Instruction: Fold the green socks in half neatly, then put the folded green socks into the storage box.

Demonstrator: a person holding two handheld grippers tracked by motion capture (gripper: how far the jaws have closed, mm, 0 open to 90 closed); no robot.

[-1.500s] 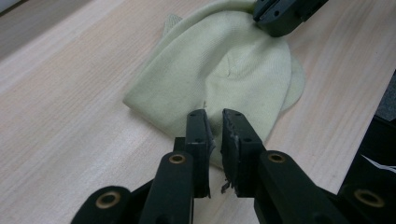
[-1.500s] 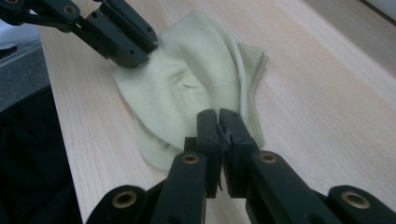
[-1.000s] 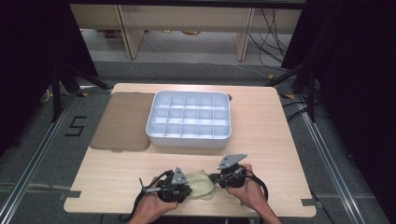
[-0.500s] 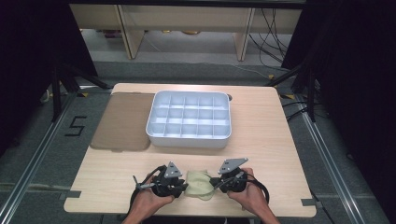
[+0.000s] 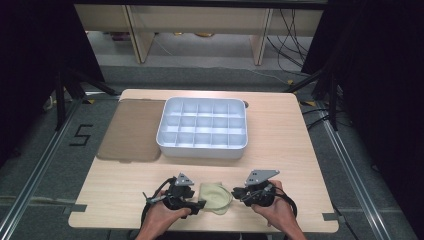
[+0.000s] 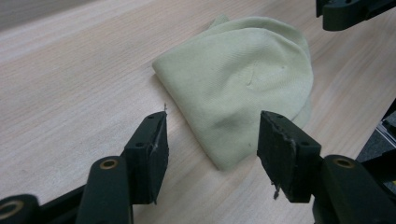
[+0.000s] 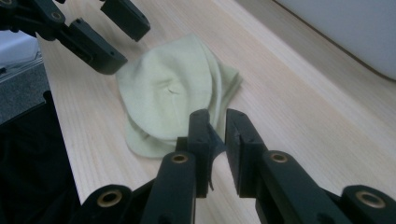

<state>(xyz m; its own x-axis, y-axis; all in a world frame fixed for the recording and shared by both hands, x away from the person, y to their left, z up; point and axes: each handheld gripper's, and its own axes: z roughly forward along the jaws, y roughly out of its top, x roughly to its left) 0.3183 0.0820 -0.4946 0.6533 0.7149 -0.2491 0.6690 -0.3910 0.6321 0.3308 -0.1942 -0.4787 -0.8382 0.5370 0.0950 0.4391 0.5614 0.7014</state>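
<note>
Your left gripper stands with its jaws apart; they have just been opening, and in the left gripper view the near corner of the cloth lies between and just ahead of the pads, which do not press on it. Your right gripper has its jaws close together with a narrow gap; they have just opened slightly, and in the right gripper view nothing is pinched between them, the cloth's edge lying just beyond the tips. The cloth, pale green and folded, rests flat on the table near its front edge, between your two grippers. A white tray with many compartments stands well apart, toward the far side. A brown mat lies just beside the tray's left wall. The only legible writing is a "5" marked on the floor, left of the table.
</note>
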